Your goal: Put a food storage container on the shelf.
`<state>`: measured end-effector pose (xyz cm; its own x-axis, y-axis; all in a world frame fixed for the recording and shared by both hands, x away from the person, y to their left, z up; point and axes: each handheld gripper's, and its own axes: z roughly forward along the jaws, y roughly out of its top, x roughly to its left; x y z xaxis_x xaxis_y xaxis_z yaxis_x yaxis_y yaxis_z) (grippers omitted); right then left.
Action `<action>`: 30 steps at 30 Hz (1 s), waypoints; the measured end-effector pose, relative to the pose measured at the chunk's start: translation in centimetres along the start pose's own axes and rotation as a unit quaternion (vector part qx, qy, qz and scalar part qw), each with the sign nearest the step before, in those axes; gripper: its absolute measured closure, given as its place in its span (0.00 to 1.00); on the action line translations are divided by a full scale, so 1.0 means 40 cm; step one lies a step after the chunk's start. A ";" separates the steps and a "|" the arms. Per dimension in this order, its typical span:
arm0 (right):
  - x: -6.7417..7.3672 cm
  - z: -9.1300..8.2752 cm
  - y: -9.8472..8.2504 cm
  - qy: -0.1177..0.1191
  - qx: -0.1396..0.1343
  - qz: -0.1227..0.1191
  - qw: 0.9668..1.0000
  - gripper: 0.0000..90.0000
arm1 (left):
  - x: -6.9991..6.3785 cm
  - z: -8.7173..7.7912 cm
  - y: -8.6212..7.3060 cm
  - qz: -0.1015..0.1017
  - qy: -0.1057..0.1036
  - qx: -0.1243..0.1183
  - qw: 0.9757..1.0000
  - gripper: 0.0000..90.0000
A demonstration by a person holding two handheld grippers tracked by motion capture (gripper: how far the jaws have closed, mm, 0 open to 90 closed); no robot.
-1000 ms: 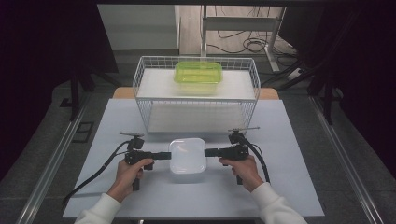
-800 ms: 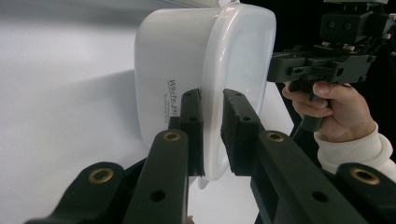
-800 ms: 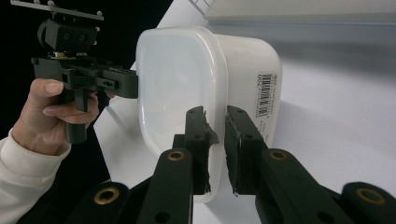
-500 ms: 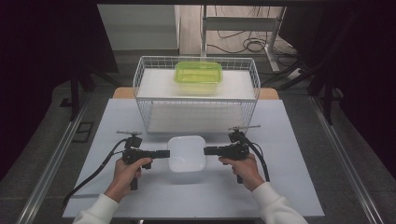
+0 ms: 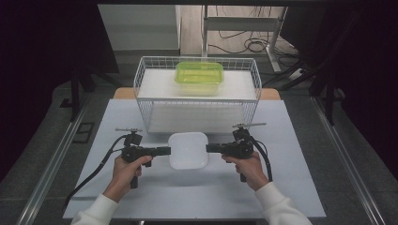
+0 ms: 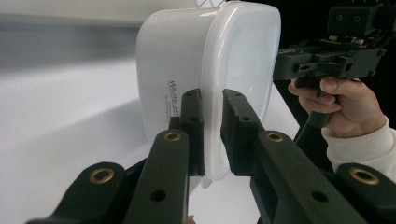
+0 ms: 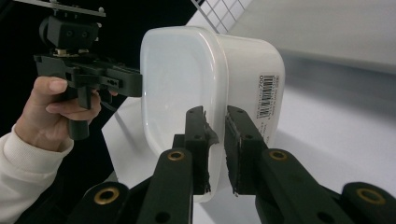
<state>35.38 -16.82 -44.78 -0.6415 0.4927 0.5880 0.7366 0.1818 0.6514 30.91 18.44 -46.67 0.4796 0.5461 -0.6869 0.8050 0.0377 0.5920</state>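
White lidded container (image 5: 188, 150) spans between left tongs (image 5: 165, 150) and right tongs (image 5: 210, 148), each clamped on its rim; wire basket (image 5: 197, 101) lies just beyond.

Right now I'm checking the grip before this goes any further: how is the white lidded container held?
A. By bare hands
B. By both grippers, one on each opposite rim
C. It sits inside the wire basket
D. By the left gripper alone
B: the left gripper and the right gripper each clamp their jaws on a rim of the white container, at opposite sides, in front of the wire basket.
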 end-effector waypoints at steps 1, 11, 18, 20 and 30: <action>0.003 -0.002 0.002 0.001 -0.001 -0.001 1.000 0.88 | -0.002 -0.003 0.003 0.001 -0.001 -0.001 1.000 0.88; 0.024 -0.017 0.022 0.005 -0.015 -0.019 1.000 0.88 | -0.030 -0.023 0.027 0.015 0.000 -0.008 1.000 0.88; 0.036 -0.034 0.046 0.003 -0.025 -0.029 0.999 0.88 | -0.043 -0.028 0.053 0.021 -0.006 -0.016 1.000 0.88; 0.041 -0.040 0.055 0.001 -0.027 -0.032 0.999 0.88 | -0.050 -0.030 0.062 0.024 -0.005 -0.017 1.000 0.88; 0.067 -0.067 0.089 -0.003 -0.042 -0.050 0.998 0.88 | -0.084 -0.047 0.098 0.039 -0.007 -0.026 0.999 0.88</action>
<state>35.71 -17.14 -39.60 -0.7101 0.4803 0.5148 0.6478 0.1594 0.7449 31.78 18.34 -41.25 0.5456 0.5376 -0.6429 0.7453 0.0395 0.6656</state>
